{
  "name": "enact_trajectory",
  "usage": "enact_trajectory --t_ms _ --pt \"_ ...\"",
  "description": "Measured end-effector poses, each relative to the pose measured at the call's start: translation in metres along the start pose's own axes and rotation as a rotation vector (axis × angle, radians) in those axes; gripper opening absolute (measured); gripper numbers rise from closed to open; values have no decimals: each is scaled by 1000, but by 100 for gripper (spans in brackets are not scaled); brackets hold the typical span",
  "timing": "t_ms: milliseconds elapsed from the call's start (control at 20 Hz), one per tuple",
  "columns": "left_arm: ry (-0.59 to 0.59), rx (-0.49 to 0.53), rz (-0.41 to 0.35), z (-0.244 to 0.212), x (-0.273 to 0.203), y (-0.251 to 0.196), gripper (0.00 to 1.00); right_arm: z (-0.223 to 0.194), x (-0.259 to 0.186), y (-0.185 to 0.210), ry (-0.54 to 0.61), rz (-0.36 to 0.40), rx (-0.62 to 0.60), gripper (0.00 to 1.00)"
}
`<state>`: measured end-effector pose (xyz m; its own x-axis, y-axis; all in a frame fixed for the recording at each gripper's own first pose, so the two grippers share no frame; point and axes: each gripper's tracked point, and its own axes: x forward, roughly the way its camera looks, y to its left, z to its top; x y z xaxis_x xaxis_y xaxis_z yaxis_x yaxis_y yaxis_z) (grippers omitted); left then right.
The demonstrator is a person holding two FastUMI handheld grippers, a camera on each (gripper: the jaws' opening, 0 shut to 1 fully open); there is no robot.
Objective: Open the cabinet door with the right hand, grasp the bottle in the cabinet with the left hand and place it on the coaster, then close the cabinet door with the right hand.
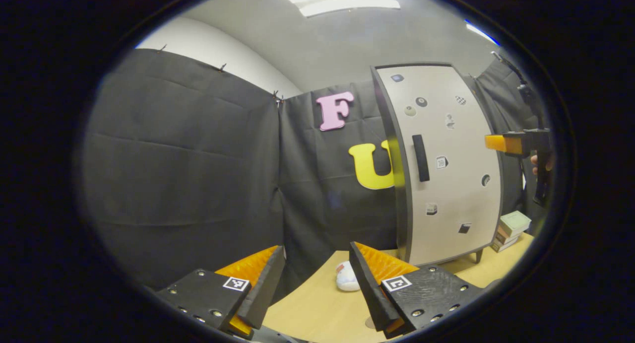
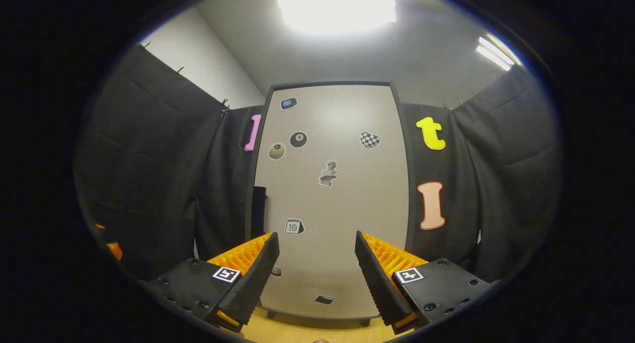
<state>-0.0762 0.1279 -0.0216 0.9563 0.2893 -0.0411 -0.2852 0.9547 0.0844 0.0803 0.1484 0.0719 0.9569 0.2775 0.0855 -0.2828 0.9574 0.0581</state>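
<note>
Cabinet door (image 2: 330,199) stands closed on the pale, sticker-dotted cabinet (image 1: 449,164), which sits on the wooden table (image 1: 317,308) against the black cloth wall. Its dark vertical handle (image 1: 420,158) runs along the door's left edge in the left gripper view; in the right gripper view the same handle (image 2: 258,211) shows as a thin dark strip at the door's left side. The bottle is hidden behind the door.

The right gripper (image 2: 316,261) faces the door squarely, jaws spread wide with nothing between them, touching nothing. From the left gripper view it (image 1: 516,144) hangs in the air near the cabinet's right side, with a person's fingers (image 1: 535,164) wrapped on its grip below.

The left gripper (image 1: 317,271) is held low over the table, off to the cabinet's left, its jaws likewise wide apart and empty. Between its fingers, farther off, a small white object (image 1: 346,277) lies on the table near the cabinet's foot; what it is cannot be told. A stack of small boxes (image 1: 511,230) sits on the table to the cabinet's right.
</note>
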Motion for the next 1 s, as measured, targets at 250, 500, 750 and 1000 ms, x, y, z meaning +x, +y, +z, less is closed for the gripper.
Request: enact_trajectory --t_ms 250,500,750,1000 --pt "15 2 59 -9 -8 32 80 6 27 32 11 51 9 98" --pt "34 6 109 -21 -15 63 80 13 62 60 17 72 15 98" --pt "50 7 148 -32 -16 93 80 9 97 84 39 74 19 96" --pt "60 14 184 -40 -16 122 82 -6 127 108 90 73 18 97"
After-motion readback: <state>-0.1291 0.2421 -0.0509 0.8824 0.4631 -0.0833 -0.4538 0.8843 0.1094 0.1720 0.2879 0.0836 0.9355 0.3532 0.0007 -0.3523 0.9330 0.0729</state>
